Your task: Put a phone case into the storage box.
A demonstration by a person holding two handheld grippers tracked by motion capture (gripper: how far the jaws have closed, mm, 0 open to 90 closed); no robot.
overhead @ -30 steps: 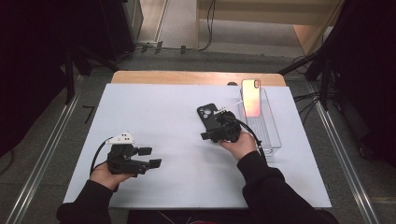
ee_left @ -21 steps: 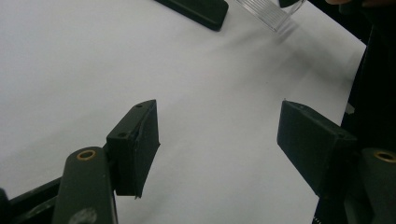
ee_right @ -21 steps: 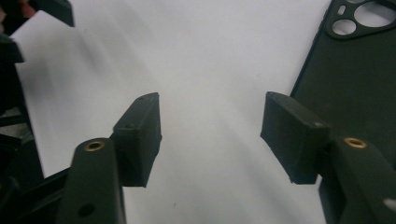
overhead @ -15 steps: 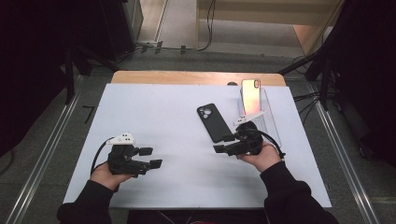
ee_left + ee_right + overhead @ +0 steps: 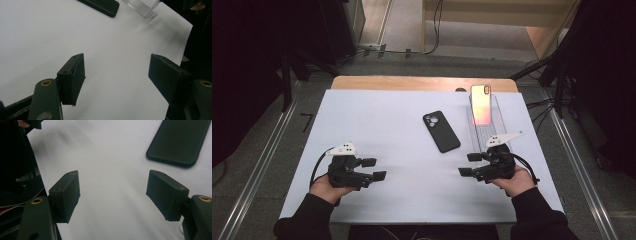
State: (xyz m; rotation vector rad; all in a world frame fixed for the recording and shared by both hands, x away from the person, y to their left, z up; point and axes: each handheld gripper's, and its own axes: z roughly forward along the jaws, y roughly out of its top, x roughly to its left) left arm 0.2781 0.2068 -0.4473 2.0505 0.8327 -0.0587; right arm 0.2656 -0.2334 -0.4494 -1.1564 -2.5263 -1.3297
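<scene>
The right gripper (image 5: 473, 166) has pulled back from the black phone case (image 5: 441, 131) toward the table's near edge, and its fingers (image 5: 65, 195) have just been opening; they now stand apart with nothing between them. The case, which one second ago lay under that gripper, now lies free and flat on the white table (image 5: 377, 120), ahead and to the left of the right fingers: judged released, the placing looks done. Its long axis runs away from the person, leaning left, camera cutout at the far end. The left gripper (image 5: 372, 169) rests unmoved, fingers apart and empty.
</scene>
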